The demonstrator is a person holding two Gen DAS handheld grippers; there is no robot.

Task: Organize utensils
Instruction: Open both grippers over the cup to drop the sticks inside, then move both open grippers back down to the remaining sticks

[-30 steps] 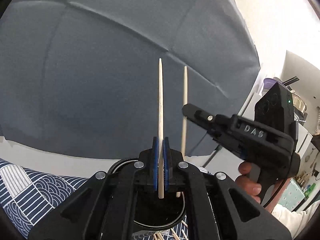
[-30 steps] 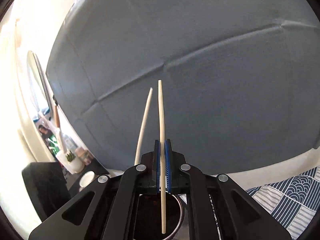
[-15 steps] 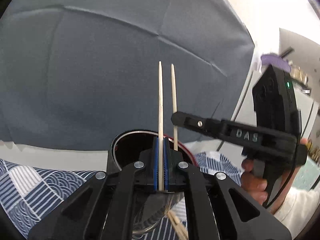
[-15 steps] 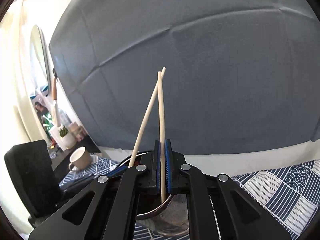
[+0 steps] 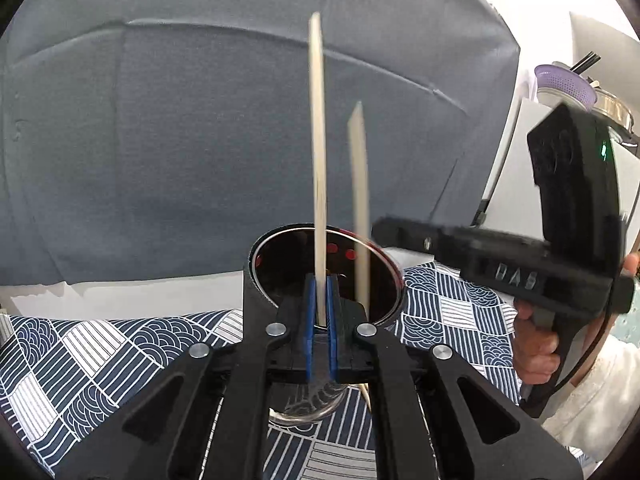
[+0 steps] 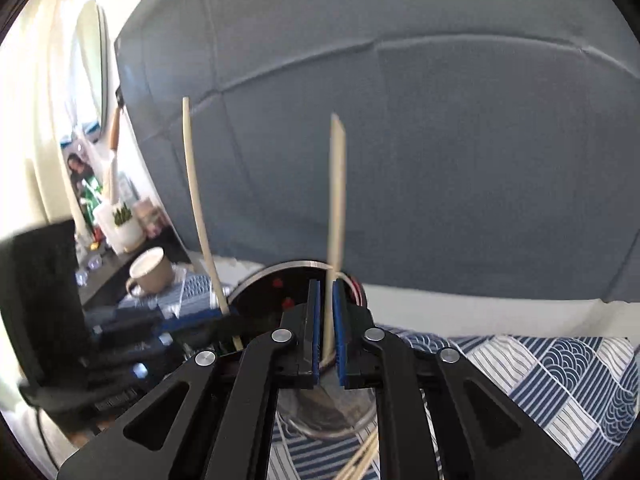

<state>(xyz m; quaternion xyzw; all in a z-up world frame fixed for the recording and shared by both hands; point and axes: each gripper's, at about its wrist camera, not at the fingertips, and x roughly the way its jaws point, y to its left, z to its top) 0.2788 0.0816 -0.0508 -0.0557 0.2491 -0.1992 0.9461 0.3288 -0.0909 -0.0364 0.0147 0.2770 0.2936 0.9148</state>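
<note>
My left gripper [image 5: 319, 304] is shut on a pale wooden chopstick [image 5: 319, 152] that stands upright over the mouth of a dark round holder cup [image 5: 276, 280] with a metal rim. A second chopstick [image 5: 360, 200] stands beside it, blurred. In the right wrist view my right gripper [image 6: 326, 320] has its blue pads slightly parted around that second chopstick [image 6: 337, 200], which stands in the cup [image 6: 260, 296]. The left gripper's chopstick [image 6: 198, 208] shows to the left.
The cup stands on a blue and white patterned cloth [image 5: 100, 352]. Loose chopsticks [image 6: 360, 460] lie on the cloth near the cup's base. A grey fabric backdrop [image 5: 180, 140] fills the back. A beige mug [image 6: 150, 270] and a potted plant [image 6: 122, 224] stand at the left.
Both grippers have tipped down toward the cup, so it now shows in full. My right gripper's pads have parted from its chopstick. The two chopsticks have moved apart.
</note>
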